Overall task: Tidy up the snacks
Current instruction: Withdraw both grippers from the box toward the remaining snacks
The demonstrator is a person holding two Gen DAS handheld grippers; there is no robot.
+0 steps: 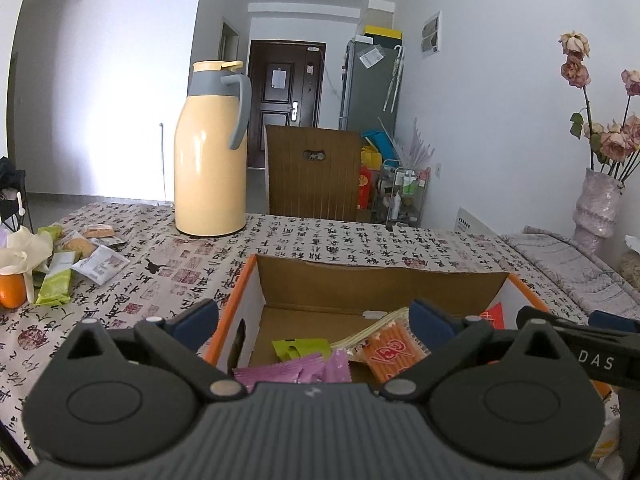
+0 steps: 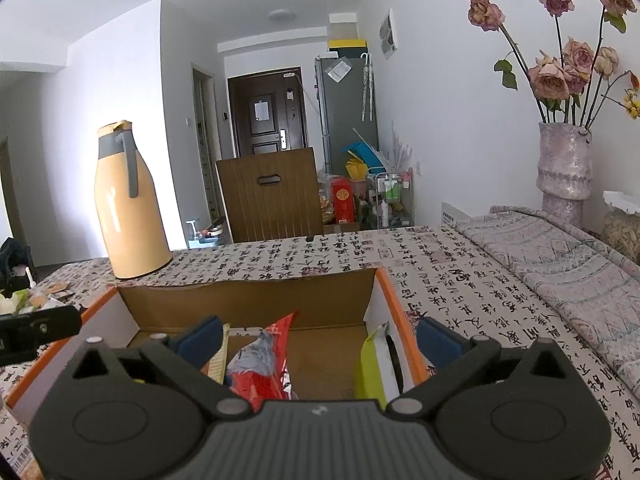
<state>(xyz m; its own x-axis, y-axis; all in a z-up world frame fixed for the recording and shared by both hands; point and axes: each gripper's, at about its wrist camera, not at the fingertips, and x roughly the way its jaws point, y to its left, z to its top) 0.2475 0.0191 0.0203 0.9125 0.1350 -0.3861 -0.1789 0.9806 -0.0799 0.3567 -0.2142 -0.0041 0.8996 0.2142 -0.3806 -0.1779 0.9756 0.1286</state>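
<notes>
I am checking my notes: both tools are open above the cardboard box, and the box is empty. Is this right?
Not quite: the cardboard box is not empty. The left wrist view shows purple, green and orange snack packets inside. Both the left tool and right tool are open.

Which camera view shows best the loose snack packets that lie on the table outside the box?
The left wrist view: the snack packets lie spread at its left side, beside an orange. The right wrist view shows only a small part of them at its left edge.
</notes>
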